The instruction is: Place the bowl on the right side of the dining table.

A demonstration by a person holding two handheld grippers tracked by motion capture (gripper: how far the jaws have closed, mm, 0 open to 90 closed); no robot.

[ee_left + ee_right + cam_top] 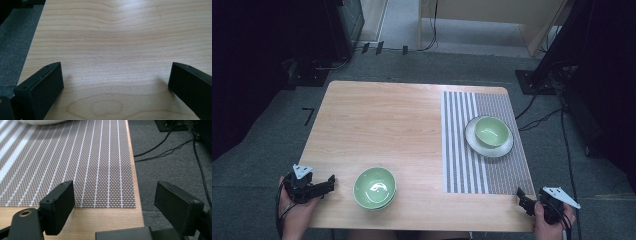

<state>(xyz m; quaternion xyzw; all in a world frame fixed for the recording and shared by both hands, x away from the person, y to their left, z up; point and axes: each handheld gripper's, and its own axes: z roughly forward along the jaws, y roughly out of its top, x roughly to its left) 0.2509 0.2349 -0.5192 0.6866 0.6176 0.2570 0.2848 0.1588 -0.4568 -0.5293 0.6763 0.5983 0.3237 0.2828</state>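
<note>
The stacked green bowls (374, 187) sit just right of the left claw (330, 183), jaws apart; the right claw (521, 196), also apart, is farther off.

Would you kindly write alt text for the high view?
A wooden table holds a green bowl near the front and another green bowl on a white plate, on a striped mat. Open tongs, left and right, wait at the front corners.

plate (41, 122): cut off by top edge | hands (298, 216): cut off by bottom edge
</note>
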